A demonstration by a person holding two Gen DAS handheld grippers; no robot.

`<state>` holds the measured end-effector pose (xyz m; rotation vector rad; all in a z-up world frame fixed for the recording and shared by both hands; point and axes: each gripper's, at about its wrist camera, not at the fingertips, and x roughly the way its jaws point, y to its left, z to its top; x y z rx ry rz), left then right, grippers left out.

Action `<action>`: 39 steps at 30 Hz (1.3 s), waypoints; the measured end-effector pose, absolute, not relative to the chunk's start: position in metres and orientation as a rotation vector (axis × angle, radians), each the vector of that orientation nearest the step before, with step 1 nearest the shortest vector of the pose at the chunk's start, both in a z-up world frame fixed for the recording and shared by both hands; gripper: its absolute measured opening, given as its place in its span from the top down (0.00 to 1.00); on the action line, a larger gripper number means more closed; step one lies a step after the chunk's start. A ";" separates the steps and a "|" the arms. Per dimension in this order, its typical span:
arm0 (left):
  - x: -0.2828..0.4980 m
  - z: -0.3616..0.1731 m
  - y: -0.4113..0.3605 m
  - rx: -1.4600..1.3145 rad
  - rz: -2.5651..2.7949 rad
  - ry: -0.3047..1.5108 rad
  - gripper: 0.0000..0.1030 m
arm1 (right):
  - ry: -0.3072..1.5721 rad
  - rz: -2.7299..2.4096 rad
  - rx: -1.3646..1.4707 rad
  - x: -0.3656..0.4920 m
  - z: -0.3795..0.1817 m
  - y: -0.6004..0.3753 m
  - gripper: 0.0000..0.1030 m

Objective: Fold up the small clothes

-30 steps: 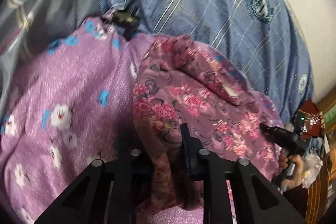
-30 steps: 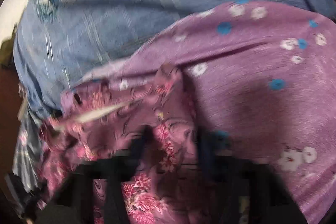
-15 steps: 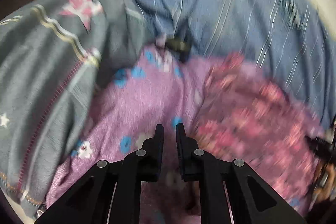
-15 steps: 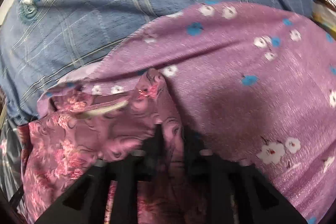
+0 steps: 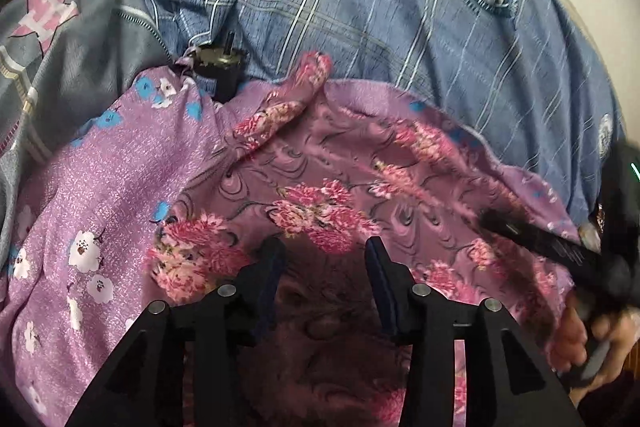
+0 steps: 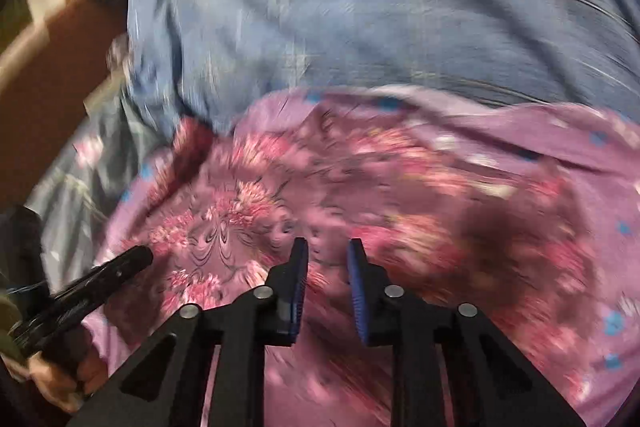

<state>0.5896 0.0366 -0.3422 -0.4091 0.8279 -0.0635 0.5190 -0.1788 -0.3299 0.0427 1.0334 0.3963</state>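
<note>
The blue plaid bedsheet with a round teal emblem [image 5: 400, 7] fills the upper half of both wrist views; it is blurred in the right view [image 6: 360, 7]. A grey quilt with pink star patches [image 5: 60, 39] lies at its left edge.

On the sheet lies the lilac cloth with white and blue flowers [image 5: 100, 195], spread flat. On top of it rests the mauve garment with pink floral print [image 5: 320, 195], the task item. One second ago it stood bunched in a tall ridge pinched by both tools; it now lies spread in a wide, shallow layer [image 6: 340, 195], with one folded corner raised at its far edge, near a small dark box-shaped object [image 5: 220, 75] at the sheet boundary.

The left gripper [image 5: 320, 251] was clamped on the garment one second ago and nearly closed half a second ago. Its fingers are now spread wide and hold nothing, with the garment directly below them.

The right gripper [image 6: 326, 251] gripped a fabric fold half a second ago. Its blue-padded fingers are now moderately parted with nothing between them, positioned over the garment. The right view is motion-blurred.
</note>
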 end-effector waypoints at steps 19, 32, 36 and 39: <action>0.596 -0.317 0.065 -0.526 0.065 0.748 0.54 | 0.945 0.245 0.186 0.506 -0.293 -0.272 0.74; 0.599 -0.354 -0.024 -0.120 -0.051 0.972 0.54 | 1.104 0.213 0.138 0.397 -0.348 -0.311 0.79; 0.589 -0.360 -0.030 -0.006 -0.103 0.981 0.59 | 1.100 0.247 0.161 0.399 -0.333 -0.325 0.75; 0.591 -0.356 -0.025 -0.034 -0.134 0.960 0.61 | 0.995 0.222 0.231 0.419 -0.310 -0.343 0.69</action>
